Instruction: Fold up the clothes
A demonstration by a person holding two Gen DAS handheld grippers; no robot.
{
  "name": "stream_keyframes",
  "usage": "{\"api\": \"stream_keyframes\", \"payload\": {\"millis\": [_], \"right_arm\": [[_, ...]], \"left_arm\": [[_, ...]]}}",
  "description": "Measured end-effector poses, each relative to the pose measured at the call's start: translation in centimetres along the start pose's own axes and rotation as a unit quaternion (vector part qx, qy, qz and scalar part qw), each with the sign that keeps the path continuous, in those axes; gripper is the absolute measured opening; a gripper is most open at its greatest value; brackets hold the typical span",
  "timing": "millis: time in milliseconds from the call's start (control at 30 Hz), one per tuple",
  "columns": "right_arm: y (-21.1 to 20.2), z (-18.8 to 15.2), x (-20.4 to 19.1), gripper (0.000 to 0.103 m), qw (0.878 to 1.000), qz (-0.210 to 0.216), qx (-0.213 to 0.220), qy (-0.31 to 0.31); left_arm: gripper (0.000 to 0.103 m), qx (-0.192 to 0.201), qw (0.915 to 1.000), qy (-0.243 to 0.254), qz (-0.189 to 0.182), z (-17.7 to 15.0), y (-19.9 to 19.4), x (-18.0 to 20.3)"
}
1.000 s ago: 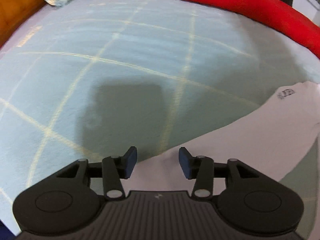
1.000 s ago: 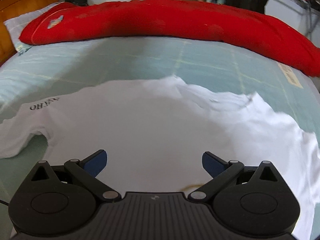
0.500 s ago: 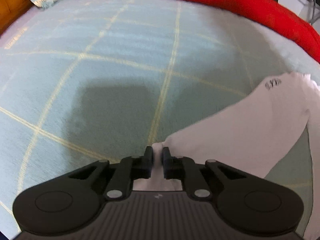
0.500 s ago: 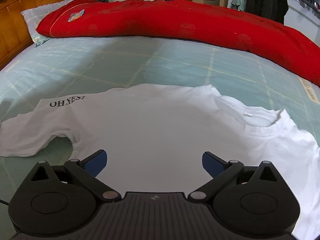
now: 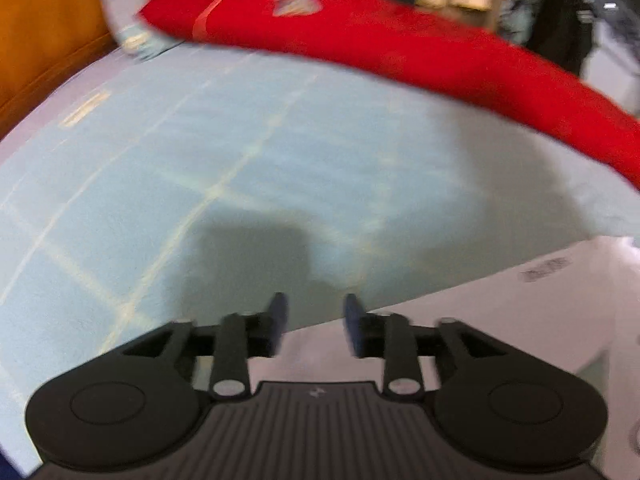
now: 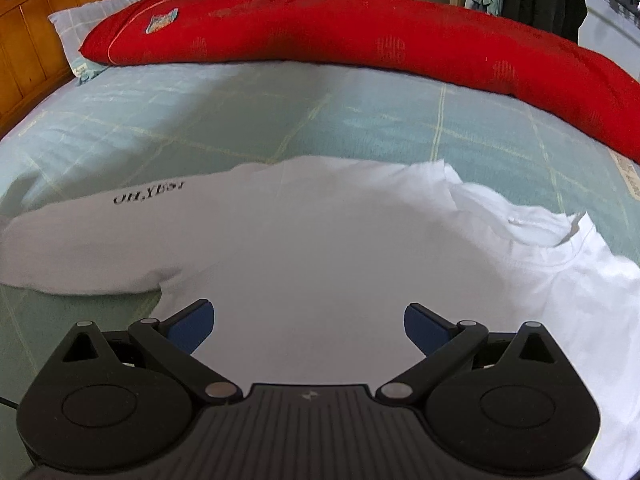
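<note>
Both of your grippers are spread with nothing between the fingers: your left gripper is parted narrowly at the sleeve edge of the white T-shirt, your right gripper wide over its body. Ahead of each, the shirt lies flat on the pale green bed sheet. Beyond that sits the long red quilt.

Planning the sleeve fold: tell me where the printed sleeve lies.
In the right wrist view, the white cotton T-shirt's printed sleeve lies flat at left on the pale green checked bedsheet, below the red quilt.
</note>
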State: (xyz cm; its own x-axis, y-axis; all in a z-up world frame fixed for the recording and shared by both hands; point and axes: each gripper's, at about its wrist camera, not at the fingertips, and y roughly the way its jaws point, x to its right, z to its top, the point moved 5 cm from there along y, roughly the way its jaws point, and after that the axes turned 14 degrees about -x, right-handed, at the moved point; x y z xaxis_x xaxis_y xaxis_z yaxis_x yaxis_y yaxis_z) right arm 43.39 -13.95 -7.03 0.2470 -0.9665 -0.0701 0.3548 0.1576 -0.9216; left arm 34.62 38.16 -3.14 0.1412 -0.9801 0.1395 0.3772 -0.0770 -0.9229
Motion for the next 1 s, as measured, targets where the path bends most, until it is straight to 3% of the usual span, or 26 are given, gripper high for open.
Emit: {"api": "stream_keyframes", "payload": {"millis": [100,233,333,467,500,600,700,800,900,1000], "right_arm": [[0.6,-0.6,-0.2,0.103,1.000,0.009,-0.009,0.010],[1.4,-1.2,-0.3,0.103,0.999,0.016,-0.020,0.021],[1.5,-1.7,-0.2,0.103,1.000,0.014,-0.021,0.015],[1.7,-2.3,0.4,0.103,1.000,0.016,-0.023,0.013],[1.7,-2.4,0.5,0.103,1.000,0.017,-0.022,0.013],[1.9,-2.7,0.4,0.103,1.000,0.011,-0.017,0.005],[2.1,-3.0,0.1,0.103,1.000,-0.002,-0.011,-0.007],[2.4,-3.3,-0.3,0.103,1.000,-0.016,-0.005,-0.019],[2.6,-3.6,-0.6,0.103,0.999,-0.029,0.002,-0.031],[2.7,-3.9,-0.8,0.103,0.998,-0.039,0.009,-0.040]], "left_arm": [[0.044,-0.016,0.9970,0.040,-0.065,0.0,1.4,4.4],[0.046,-0.037,0.9939,0.073,-0.073,-1.3,4.4,7.5],[0.046,-0.060,0.9963,0.033,-0.052,-3.2,5.5,5.9],[0.046,-0.053,0.9975,-0.045,-0.013,-6.0,4.0,0.6],[0.042,-0.053,0.9964,-0.064,-0.013,-6.2,3.6,-0.5],[0.041,-0.060,0.9928,-0.103,-0.014,-5.6,2.6,-1.2],[0.044,-0.043,0.9966,-0.064,-0.030,-3.4,1.8,1.9],[0.049,-0.036,0.9954,0.011,-0.088,-0.6,3.1,8.4],[0.050,-0.034,0.9843,0.087,-0.150,2.2,4.8,15.4],[0.050,-0.046,0.9679,0.146,-0.200,4.7,7.5,22.5]]}}
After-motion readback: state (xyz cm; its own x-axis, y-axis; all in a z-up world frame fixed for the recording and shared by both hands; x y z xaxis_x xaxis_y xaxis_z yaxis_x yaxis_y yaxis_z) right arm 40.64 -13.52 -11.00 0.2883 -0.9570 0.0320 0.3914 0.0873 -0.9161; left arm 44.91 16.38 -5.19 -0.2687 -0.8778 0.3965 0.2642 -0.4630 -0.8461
